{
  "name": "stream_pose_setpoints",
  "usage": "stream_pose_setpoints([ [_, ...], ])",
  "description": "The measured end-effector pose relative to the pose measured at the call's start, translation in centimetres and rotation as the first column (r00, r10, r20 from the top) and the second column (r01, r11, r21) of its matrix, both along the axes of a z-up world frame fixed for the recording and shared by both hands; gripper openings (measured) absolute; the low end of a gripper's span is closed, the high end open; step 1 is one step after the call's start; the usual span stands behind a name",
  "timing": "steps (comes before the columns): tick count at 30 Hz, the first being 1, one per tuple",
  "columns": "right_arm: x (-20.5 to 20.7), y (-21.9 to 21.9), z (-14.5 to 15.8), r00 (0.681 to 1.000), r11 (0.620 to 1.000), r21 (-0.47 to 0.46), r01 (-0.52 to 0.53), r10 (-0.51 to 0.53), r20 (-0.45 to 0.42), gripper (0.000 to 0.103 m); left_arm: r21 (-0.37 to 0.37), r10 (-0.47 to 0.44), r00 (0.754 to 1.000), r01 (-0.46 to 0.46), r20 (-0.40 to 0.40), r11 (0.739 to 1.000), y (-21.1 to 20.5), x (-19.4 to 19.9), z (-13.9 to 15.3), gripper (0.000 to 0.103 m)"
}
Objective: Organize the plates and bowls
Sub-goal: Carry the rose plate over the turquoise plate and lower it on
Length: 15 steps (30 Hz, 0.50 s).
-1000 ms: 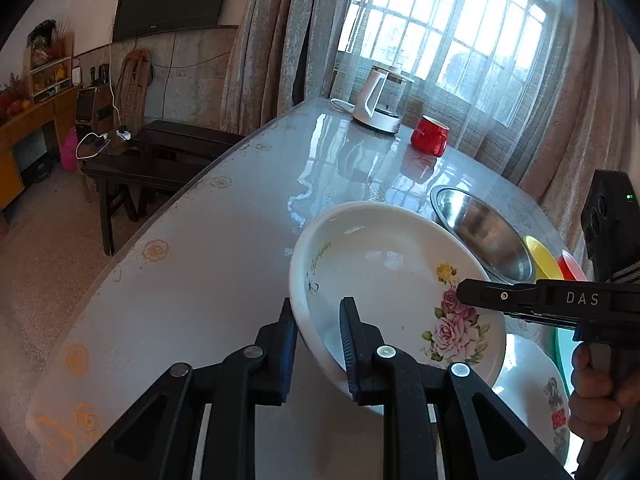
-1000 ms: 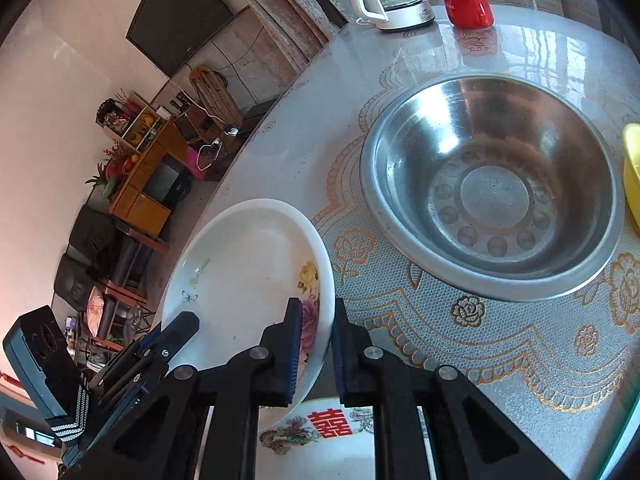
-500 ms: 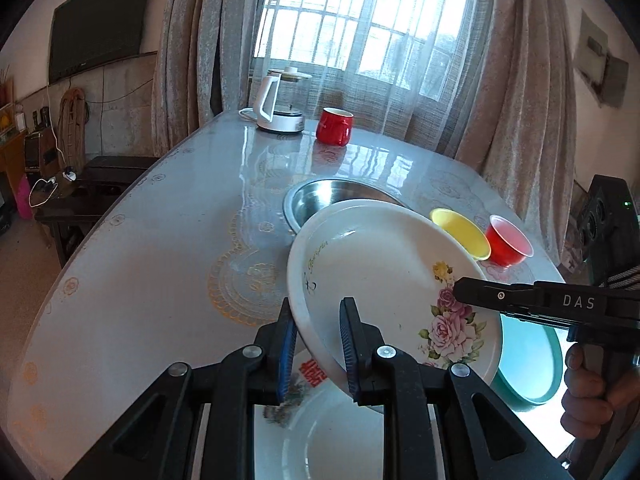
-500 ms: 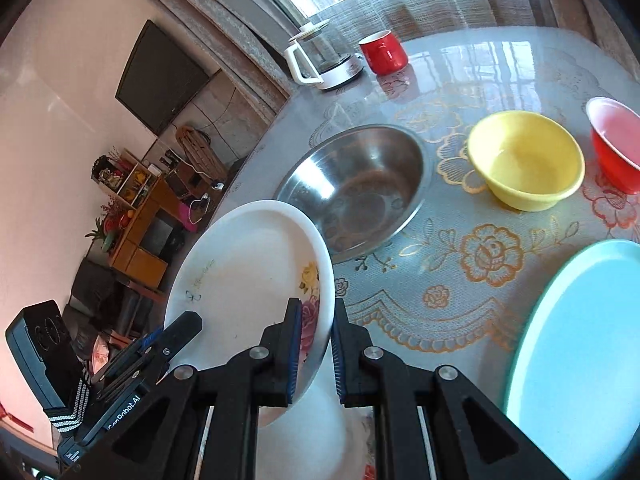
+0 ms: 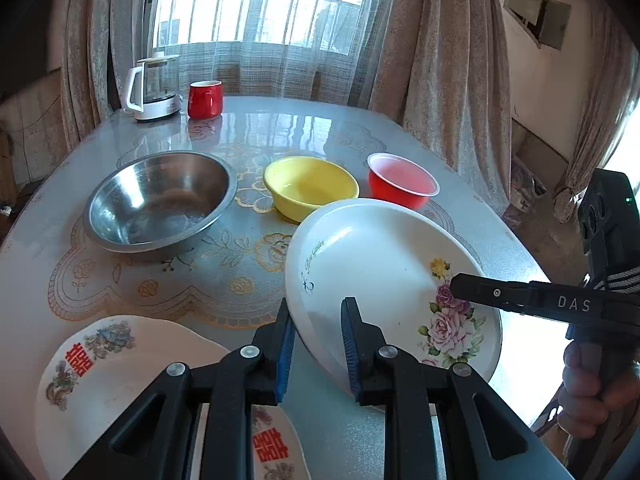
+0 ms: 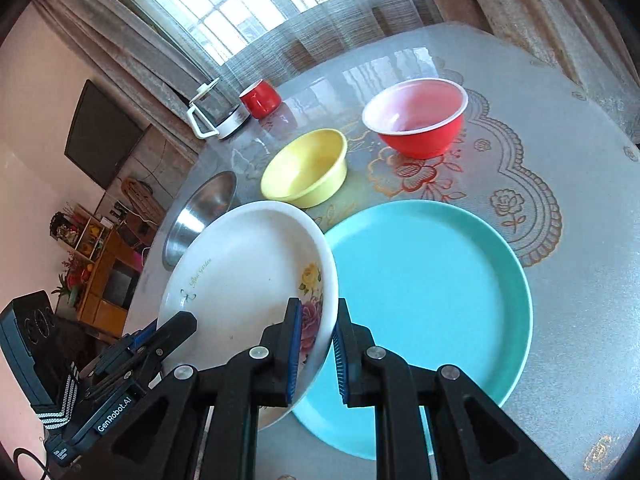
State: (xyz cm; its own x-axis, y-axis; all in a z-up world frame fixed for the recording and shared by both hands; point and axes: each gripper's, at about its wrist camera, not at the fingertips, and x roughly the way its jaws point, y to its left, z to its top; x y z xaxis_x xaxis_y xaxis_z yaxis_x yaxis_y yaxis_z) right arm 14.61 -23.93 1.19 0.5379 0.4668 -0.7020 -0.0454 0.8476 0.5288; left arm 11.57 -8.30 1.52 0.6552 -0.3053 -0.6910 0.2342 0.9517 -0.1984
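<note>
Clamped in left gripper (image 5: 316,344) and right gripper (image 6: 316,350) by opposite rims: white floral plate (image 5: 384,264), tilted, lifted over teal plate (image 6: 432,288). Right jaws just eased wider, rim between. Beyond, empty: steel bowl (image 5: 160,196), yellow bowl (image 5: 310,186), red bowl (image 5: 402,184). Nearby: patterned plate (image 5: 104,360).

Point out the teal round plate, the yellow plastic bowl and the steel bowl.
teal round plate (image 6: 432,280): right wrist view, flat centre.
yellow plastic bowl (image 5: 310,184): left wrist view, inside.
steel bowl (image 5: 160,200): left wrist view, inner floor.

white rose plate (image 5: 380,264), teal plate (image 6: 432,292), yellow (image 5: 312,188) & red bowls (image 5: 402,184)
</note>
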Motion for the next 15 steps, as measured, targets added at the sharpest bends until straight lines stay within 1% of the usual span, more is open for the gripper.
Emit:
stream_pose_setpoints([
  [3,-0.3,-2.1,-0.7,1.0,1.0,-0.014,0.022,-0.023,-0.016,0.016,0.01,-0.018,1.0,0.018,-0.021,1.0,-2.2,0.5,-0.8,0.022],
  [7,-0.2,-4.0,-1.9,0.998,0.999,-0.036,0.041,-0.042,-0.047,0.016,0.023,-0.026,0.998,0.028,-0.058,0.999,-4.4,1.3,-2.1,0.023],
  [11,0.0,-5.5,-3.1,0.996,0.997,-0.054,0.046,-0.05,-0.074,0.016,0.038,-0.027,0.996,0.031,-0.087,0.999,-5.7,1.4,-3.3,0.024],
  [15,0.4,-5.8,-3.7,0.996,0.998,-0.062,0.025,-0.03,-0.086,0.016,0.057,-0.01,0.995,0.016,-0.1,0.998,-6.0,1.4,-3.9,0.024],
])
